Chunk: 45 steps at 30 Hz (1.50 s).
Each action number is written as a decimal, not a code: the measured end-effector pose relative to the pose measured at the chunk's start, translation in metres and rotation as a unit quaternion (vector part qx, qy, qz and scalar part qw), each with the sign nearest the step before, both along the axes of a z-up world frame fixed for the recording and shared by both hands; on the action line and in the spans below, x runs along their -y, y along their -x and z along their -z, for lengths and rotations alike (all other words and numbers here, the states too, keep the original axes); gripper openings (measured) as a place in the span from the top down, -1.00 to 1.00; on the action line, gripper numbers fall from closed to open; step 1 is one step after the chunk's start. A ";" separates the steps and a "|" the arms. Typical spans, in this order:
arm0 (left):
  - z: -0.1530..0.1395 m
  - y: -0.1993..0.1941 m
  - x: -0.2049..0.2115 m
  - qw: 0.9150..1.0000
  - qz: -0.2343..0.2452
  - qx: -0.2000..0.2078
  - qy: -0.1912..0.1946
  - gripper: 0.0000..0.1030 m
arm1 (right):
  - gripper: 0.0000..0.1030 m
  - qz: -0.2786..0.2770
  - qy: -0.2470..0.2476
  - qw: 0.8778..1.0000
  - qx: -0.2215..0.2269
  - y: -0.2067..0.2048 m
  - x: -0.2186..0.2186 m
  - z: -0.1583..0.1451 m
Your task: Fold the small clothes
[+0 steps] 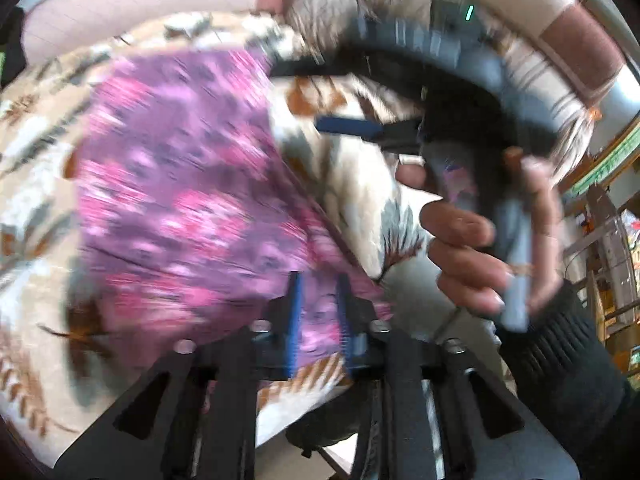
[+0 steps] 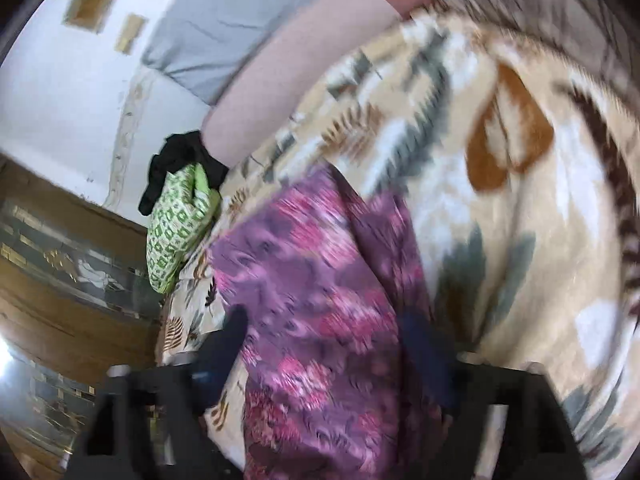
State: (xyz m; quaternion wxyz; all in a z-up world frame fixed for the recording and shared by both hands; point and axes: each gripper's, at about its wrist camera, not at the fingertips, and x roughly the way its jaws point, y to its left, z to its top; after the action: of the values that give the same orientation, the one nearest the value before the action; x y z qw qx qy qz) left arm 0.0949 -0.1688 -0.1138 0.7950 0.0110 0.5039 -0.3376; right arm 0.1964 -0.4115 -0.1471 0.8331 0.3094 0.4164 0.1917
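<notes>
A purple and pink floral garment (image 1: 180,192) lies spread on a beige leaf-patterned blanket (image 1: 36,184). My left gripper (image 1: 320,300) has its blue pads closed in on the garment's near corner, which is pinched between them. The right gripper (image 1: 360,126) shows in the left wrist view, held by a hand (image 1: 472,240) above the blanket, right of the garment. In the right wrist view the garment (image 2: 320,300) runs between my right gripper's (image 2: 332,340) wide-apart blue fingers (image 2: 228,344), which stand open over the cloth. Both views are blurred by motion.
A green patterned bag (image 2: 176,224) with a black cloth (image 2: 180,160) on it lies at the blanket's far edge. A pink bolster (image 2: 304,64) and grey pillow (image 2: 224,28) lie beyond. A wooden floor (image 2: 60,320) lies beside the bed. Shelves (image 1: 608,240) stand to the right.
</notes>
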 end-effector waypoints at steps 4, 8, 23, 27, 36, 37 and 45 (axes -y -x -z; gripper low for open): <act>-0.033 -0.046 -0.053 0.996 -0.073 0.057 0.007 -0.30 | -0.58 -0.011 0.043 0.999 0.000 -0.033 -0.004 -0.005; -0.025 -0.131 -0.082 0.990 -0.133 0.050 -0.016 -0.48 | -0.58 -0.010 0.035 0.999 -0.024 -0.068 0.003 0.012; 0.073 -0.206 -0.048 0.975 -0.161 -0.014 -0.151 -0.48 | 0.92 0.048 0.086 0.991 -0.095 -0.084 0.002 0.071; 0.050 -0.204 -0.075 0.979 -0.143 0.017 -0.142 -0.48 | 0.88 0.064 0.026 0.996 -0.050 -0.058 0.017 0.054; 0.092 -0.190 -0.091 0.973 -0.190 -0.036 -0.128 -0.56 | -0.61 0.057 0.055 0.996 -0.029 0.005 -0.007 0.047; 0.093 -0.190 -0.089 0.971 -0.200 -0.039 -0.127 -0.56 | -0.59 0.057 0.074 0.995 -0.034 0.001 -0.010 0.048; 0.043 -0.104 -0.122 0.982 -0.177 -0.047 -0.052 -0.53 | -0.37 0.063 0.042 0.996 -0.042 0.060 -0.015 0.035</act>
State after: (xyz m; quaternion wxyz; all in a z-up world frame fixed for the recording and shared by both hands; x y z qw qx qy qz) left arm 0.1991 -0.0468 -0.1571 0.8157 -0.0526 0.5520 -0.1650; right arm 0.1369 -0.3968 -0.1822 0.8376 0.3075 0.4383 0.1086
